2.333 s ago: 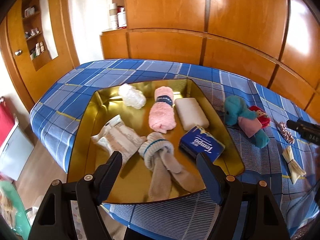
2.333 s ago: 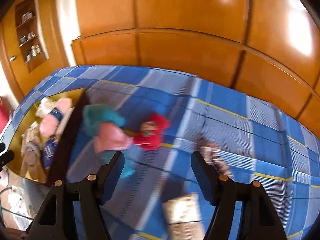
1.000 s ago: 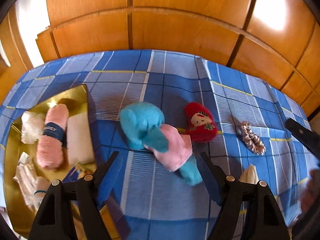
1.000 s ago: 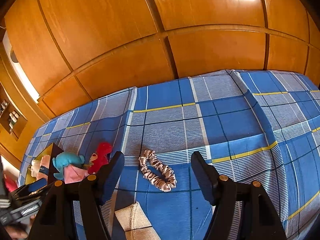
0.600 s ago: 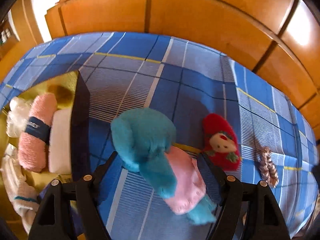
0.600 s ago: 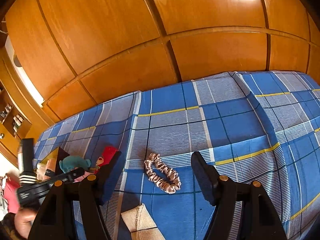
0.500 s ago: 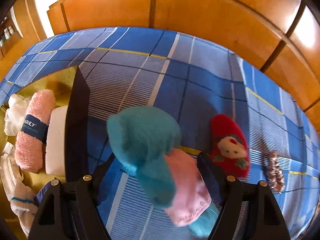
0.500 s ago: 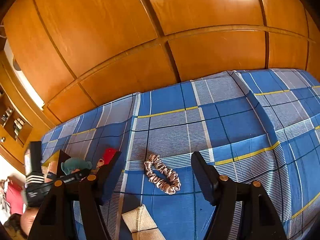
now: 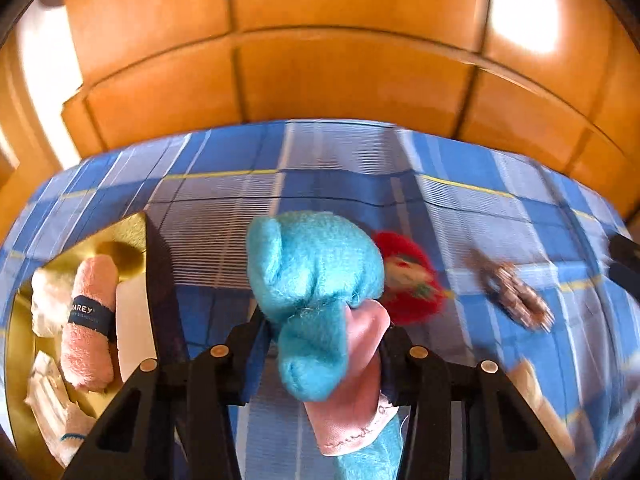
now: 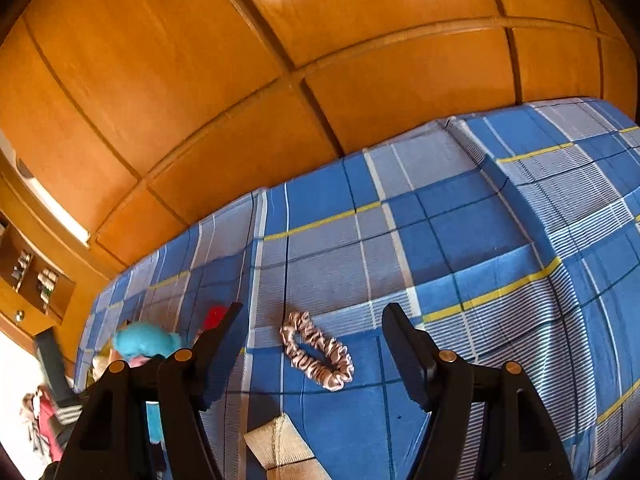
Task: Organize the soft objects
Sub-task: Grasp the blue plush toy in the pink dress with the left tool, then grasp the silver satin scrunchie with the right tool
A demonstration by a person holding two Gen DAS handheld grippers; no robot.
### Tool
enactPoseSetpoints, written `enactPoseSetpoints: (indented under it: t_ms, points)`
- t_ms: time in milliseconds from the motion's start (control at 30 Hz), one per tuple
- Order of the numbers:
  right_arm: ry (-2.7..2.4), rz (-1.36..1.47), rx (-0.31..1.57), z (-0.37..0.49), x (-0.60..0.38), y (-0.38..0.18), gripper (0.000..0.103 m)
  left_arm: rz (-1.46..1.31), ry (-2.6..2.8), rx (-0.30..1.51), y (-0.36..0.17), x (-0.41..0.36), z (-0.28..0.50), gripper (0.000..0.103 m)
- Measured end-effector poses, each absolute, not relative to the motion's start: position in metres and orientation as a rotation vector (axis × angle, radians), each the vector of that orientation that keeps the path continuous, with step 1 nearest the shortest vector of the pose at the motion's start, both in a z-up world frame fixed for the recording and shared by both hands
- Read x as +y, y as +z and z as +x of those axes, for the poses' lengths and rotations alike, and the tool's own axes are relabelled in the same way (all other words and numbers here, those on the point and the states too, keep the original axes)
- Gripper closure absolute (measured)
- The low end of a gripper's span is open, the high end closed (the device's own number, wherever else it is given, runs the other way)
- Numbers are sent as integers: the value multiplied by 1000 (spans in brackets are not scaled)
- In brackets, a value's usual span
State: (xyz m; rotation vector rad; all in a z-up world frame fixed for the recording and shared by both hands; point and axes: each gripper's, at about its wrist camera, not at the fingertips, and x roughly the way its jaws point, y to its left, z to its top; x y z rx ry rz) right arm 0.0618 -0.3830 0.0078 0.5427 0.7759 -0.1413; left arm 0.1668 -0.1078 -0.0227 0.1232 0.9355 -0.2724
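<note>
Fuzzy turquoise plush toy (image 9: 316, 280) in pink cloth, pinched between just-closing left gripper (image 9: 320, 344). Right gripper (image 10: 312, 344) spread; ruffled satin scrunchie (image 10: 318, 350) at its 12 o'clock.

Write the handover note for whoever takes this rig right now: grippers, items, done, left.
Left gripper: jaws have just been closing, now pinching the teal plush toy in its pink dress.
Right gripper: open, empty, above the satin scrunchie.
Done: pink towel roll, white pad and socks lie in the gold tray.
Left: tray the plush, then the red doll, scrunchie and beige bow on the plaid cloth.
</note>
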Motion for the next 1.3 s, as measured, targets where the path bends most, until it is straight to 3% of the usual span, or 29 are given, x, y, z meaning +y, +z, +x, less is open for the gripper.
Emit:
enactPoseSetpoints:
  t_ms: [200,433,767,800,833,900,1300]
  points:
    - [-102,446,884,77,-363,-12,33,207,-452,917,-13,-112,114,57]
    - [-58,278,957,94,-335,-33,33,263,-633,990,-41,-117,58,55]
    - [-36,121,1028,121,-321,-69,34,268,-624,1005,-57,-120,55,50]
    - [-29,131,1036,122,-322,-72,41,271,-621,1006,-58,-121,55,50]
    - [-44,111,1024,122,-322,-72,58,270,-617,1009,-61,-122,55,49]
    - [-55,88,1011,122,-321,-72,69,256,-614,1019,-64,-122,57,49]
    - [-59,32,956,116,-316,-76,69,224,-594,985,-70,-122,51,49]
